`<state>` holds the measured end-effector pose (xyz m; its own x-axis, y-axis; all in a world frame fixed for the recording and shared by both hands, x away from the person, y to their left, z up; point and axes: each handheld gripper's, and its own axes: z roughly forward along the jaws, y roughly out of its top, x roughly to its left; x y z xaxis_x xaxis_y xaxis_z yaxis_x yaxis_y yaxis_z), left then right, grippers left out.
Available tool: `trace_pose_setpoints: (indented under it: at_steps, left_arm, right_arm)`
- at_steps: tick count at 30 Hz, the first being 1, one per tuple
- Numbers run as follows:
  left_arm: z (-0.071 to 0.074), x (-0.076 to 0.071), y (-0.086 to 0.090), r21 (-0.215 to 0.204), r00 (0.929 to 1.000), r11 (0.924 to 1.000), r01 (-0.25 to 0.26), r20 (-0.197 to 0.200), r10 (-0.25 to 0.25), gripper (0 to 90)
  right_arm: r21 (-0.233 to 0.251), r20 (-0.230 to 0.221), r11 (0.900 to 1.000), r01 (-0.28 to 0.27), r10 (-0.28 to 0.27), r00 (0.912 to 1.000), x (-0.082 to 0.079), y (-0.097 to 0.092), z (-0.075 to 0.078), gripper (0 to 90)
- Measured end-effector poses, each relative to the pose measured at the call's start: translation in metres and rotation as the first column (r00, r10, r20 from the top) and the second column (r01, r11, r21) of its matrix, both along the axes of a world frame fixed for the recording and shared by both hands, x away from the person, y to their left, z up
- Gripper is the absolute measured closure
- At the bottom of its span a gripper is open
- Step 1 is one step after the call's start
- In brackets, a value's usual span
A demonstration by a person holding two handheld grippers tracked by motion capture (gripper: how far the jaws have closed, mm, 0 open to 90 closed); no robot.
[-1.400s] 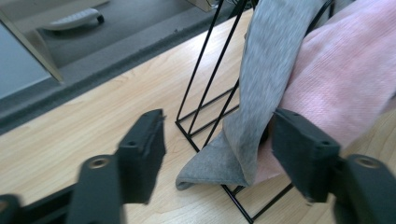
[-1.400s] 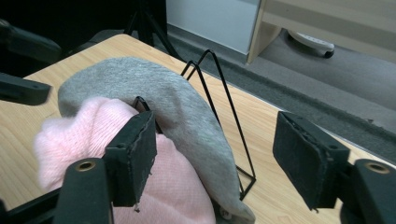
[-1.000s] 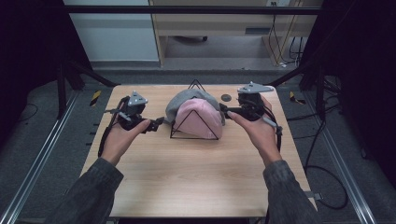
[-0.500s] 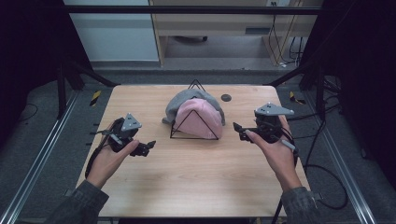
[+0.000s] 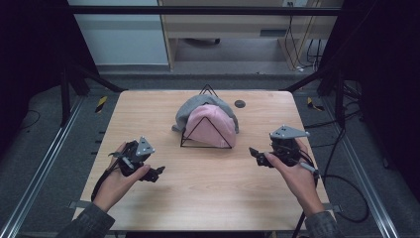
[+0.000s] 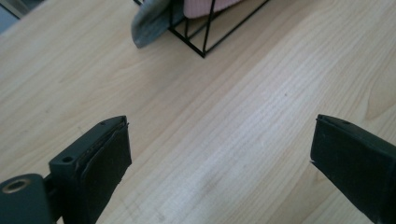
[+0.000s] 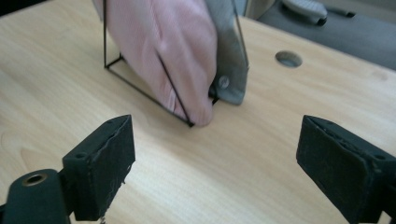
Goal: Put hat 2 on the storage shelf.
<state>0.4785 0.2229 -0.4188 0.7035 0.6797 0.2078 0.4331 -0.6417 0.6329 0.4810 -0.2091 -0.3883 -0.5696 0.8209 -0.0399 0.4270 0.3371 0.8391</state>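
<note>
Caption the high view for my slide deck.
Two open hand-held tools, left and right, flank pink and grey caps on a black wire stand.

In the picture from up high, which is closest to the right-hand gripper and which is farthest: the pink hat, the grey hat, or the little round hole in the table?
From the right gripper:
1. Pink hat, front of the wire stand, nearest.
2. Grey hat, behind and left of the pink one.
3. Round hole, at the table's far edge. Too close to call with the grey hat.

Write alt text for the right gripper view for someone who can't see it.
A pink cloth and a grey cloth hang over a black wire frame on a light wooden table, just beyond the right gripper, whose two black jaws stand wide apart and hold nothing. A round hole lies beyond.
</note>
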Motion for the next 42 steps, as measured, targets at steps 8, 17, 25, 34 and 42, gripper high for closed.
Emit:
trace_pose_setpoints:
  at_steps: [8,17,25,34,42]
  left_arm:
    - [-0.023,0.002,0.002,-0.027,0.9995,0.9996,-0.011,-0.031,0.010,4.4]
    - [-0.046,0.004,0.004,-0.027,0.9968,0.9996,-0.006,-0.080,0.004,4.5]
    - [-0.062,0.006,0.004,-0.036,0.9917,0.9993,-0.007,-0.129,0.002,4.5]
    - [-0.077,0.009,0.003,-0.073,0.9836,0.9969,-0.029,-0.180,0.015,3.0]
    - [-0.081,0.006,0.002,-0.108,0.9860,0.9931,-0.046,-0.164,0.028,0.0]
  right_arm:
    - [-0.044,-0.065,0.9985,-0.034,0.031,0.9974,-0.003,0.009,-0.035,15.6]
    - [-0.054,-0.148,0.9959,-0.073,0.064,0.9869,-0.006,0.019,-0.064,14.8]
    - [-0.066,-0.205,0.9931,-0.097,0.082,0.9753,-0.005,0.038,-0.088,14.0]
    - [-0.089,-0.249,0.9925,-0.084,0.060,0.9666,-0.002,0.044,-0.107,13.1]
    - [-0.092,-0.186,0.9946,-0.048,0.031,0.9821,-0.003,0.044,-0.122,3.2]
